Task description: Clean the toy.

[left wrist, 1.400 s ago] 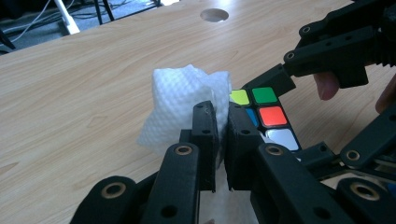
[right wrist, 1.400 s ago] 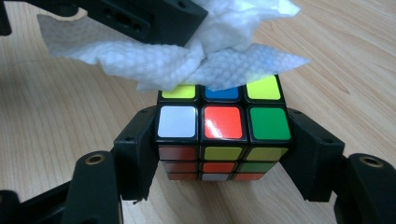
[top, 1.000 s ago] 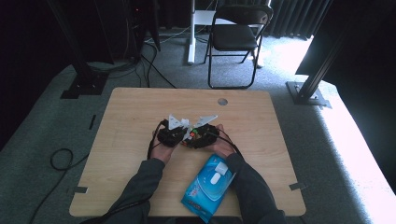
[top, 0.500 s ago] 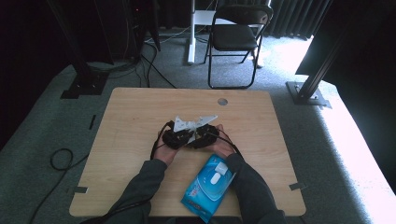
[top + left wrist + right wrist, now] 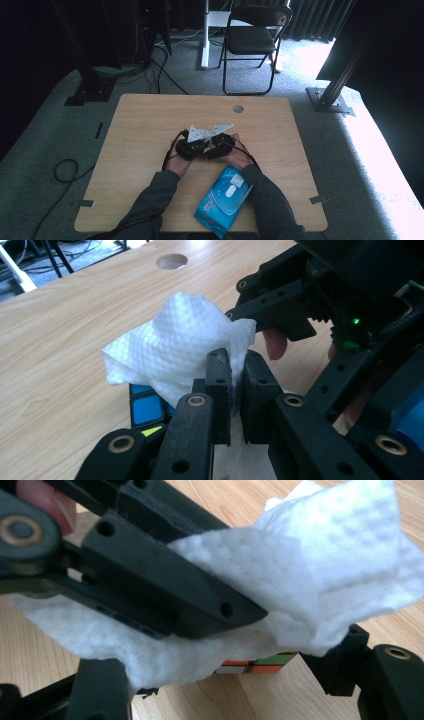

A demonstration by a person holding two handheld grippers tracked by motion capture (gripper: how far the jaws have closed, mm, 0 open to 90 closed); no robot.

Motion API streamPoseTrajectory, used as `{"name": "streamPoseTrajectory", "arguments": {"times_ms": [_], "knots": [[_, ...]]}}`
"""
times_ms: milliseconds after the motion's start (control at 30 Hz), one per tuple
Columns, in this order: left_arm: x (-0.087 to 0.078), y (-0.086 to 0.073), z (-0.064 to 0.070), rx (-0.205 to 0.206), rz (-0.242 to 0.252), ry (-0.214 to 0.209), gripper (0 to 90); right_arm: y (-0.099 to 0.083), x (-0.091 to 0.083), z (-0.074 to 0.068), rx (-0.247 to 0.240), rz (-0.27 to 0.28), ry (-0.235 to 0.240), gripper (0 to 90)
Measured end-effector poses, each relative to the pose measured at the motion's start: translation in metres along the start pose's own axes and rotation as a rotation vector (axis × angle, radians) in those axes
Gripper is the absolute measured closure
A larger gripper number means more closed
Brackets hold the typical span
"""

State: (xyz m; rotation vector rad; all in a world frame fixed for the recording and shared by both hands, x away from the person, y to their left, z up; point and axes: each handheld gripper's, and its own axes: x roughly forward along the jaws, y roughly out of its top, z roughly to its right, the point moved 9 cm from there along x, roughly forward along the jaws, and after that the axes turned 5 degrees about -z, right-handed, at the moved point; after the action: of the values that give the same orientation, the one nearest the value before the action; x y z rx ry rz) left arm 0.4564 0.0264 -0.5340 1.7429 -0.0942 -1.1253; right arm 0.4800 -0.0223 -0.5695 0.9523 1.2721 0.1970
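White tissue [image 5: 187, 347] bunches between the pressed-together jaws of the left gripper [image 5: 237, 390], which pinches its lower folds, the left gripper view shows; the wad rises above the jaw tips and drapes over a puzzle cube [image 5: 145, 407] whose blue squares peek out beneath its left edge. The right gripper [image 5: 230, 690] has its jaws spread wide on either side of the cube [image 5: 255, 664], of which a strip of white, orange and green squares shows under the tissue [image 5: 320, 580] in the right gripper view; whether those jaws touch the cube cannot be told. A black jaw of the left gripper crosses that view, wrapped in the tissue. From the high view both grippers [image 5: 192, 147] [image 5: 220, 145] meet at the middle of the wooden table [image 5: 140, 130], touching, each held in a hand with dark sleeves coming in from the near edge. A blue wipes pack [image 5: 223, 192] lies just beside the right forearm, close to the near edge. Bare wood lies open to the left, right and far side of the grippers, up to a round hole [image 5: 238, 108] near the far edge; a folding chair [image 5: 252, 37] stands well beyond it
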Motion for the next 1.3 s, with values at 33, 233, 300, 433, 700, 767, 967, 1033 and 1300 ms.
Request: {"name": "streamPoseTrajectory", "arguments": {"times_ms": [33,233,300,433,700,767,967,1033,1300], "knots": [[0.0,0.0,-0.001,-0.001,0.0,0.001,83.9,0.0,0.0,0.0,0.0,0.0,0.0,34.3],[-0.001,-0.002,-0.008,-0.006,-0.007,0.025,83.9,0.0,0.0,0.0,0.002,-0.001,0.001,34.4],[-0.001,-0.004,-0.012,-0.01,-0.01,0.037,83.8,0.0,0.0,0.0,0.004,-0.001,0.001,34.3],[-0.002,-0.006,-0.02,-0.024,-0.015,0.06,83.9,-0.001,0.0,0.0,0.002,-0.003,0.001,34.4],[-0.004,-0.01,-0.033,-0.055,-0.019,0.095,83.8,-0.001,0.0,0.0,0.0,-0.004,-0.002,34.4],[-0.004,-0.01,-0.034,-0.06,-0.02,0.096,83.7,-0.001,0.0,0.0,0.001,-0.005,-0.004,34.4],[-0.002,-0.009,-0.027,-0.049,-0.021,0.08,83.6,-0.002,0.001,0.001,-0.002,-0.009,-0.008,34.3],[-0.002,-0.009,-0.023,-0.043,-0.019,0.074,83.5,-0.002,0.001,0.001,0.0,-0.009,-0.009,34.4],[0.0,-0.006,-0.008,-0.022,-0.011,0.033,83.3,-0.002,0.001,0.001,-0.002,-0.01,-0.013,34.4]]}}
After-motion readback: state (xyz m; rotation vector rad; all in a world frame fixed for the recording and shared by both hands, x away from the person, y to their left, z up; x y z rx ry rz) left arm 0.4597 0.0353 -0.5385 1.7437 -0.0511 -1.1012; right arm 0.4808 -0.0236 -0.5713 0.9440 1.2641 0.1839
